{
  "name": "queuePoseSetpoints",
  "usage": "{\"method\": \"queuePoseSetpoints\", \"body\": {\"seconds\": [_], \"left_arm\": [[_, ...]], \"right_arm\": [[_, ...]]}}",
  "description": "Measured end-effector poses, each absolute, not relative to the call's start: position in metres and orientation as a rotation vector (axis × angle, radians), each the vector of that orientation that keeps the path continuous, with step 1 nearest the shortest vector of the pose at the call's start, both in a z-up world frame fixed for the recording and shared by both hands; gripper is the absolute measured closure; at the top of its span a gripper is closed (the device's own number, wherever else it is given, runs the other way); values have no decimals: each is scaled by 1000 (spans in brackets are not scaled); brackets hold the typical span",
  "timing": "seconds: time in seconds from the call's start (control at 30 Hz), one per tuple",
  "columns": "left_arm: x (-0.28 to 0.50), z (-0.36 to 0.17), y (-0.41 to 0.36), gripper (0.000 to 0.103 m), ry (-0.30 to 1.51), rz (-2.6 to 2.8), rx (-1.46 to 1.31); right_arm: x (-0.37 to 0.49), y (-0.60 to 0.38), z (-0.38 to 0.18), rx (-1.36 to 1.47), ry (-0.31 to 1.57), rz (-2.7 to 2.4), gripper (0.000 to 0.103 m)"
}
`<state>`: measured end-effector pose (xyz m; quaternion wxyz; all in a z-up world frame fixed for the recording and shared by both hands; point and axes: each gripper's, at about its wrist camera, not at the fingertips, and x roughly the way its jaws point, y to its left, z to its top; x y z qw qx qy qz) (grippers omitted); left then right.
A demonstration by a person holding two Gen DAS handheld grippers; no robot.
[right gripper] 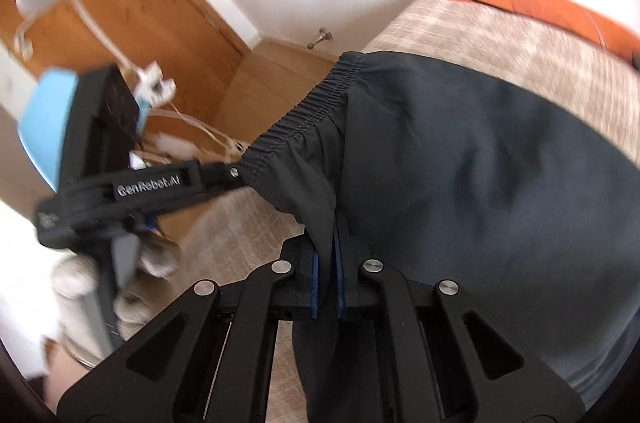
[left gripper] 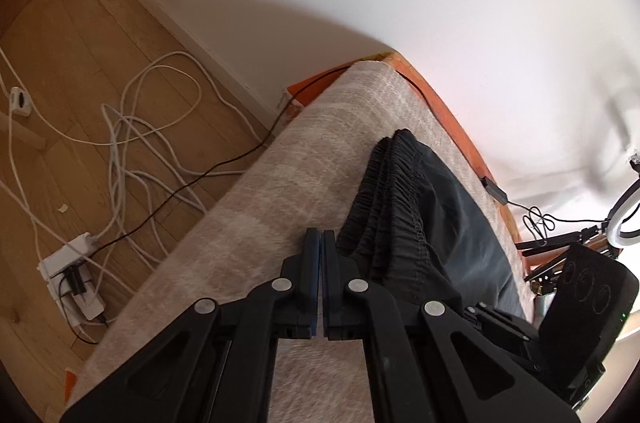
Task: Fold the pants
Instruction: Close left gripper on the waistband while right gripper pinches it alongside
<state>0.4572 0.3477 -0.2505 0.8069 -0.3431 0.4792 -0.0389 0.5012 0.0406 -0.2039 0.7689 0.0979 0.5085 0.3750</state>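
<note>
On one beige blanket (left gripper: pixel 248 223), one pants (right gripper: pixel 460 183): right gripper (right gripper: pixel 325 263) pinches its fabric, left gripper (left gripper: pixel 319 243) clenched empty.

bright soft daylight, fisheye-bent edges, motion blur across right wrist view

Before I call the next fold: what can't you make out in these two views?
- Pants legs: cut off by the right wrist view's lower edge.
- Left gripper grip: fingers look shut and empty; in the right view its tip meets the waistband, contact blurred.
- Fabric between the right gripper fingers: which part of the pants is unclear.
</note>
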Motion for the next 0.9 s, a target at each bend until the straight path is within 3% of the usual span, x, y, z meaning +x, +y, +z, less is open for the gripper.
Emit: {"method": "queuePoseSetpoints", "body": {"seconds": [0.2,0.27,0.33,0.5,0.6,0.9], "left_arm": [[465,-253,339,103,959,-224,-902],[469,-253,334,103,952,-244,-905],[471,-253,330,103,958,-234,-898],[469,-251,330,103,937,-192,-875],[469,-252,334,103,920,-183,-912],[472,-246,328,103,869,-216,-943]], "right_arm": [[497,24,-195,195,1108,897,88],[498,11,-189,213,1108,921,64],[502,13,-179,247,1055,933,55],[529,-20,-179,402,1064,789,55],[543,7,-192,320,1131,736,64],[533,36,-207,313,1177,804,65]]}}
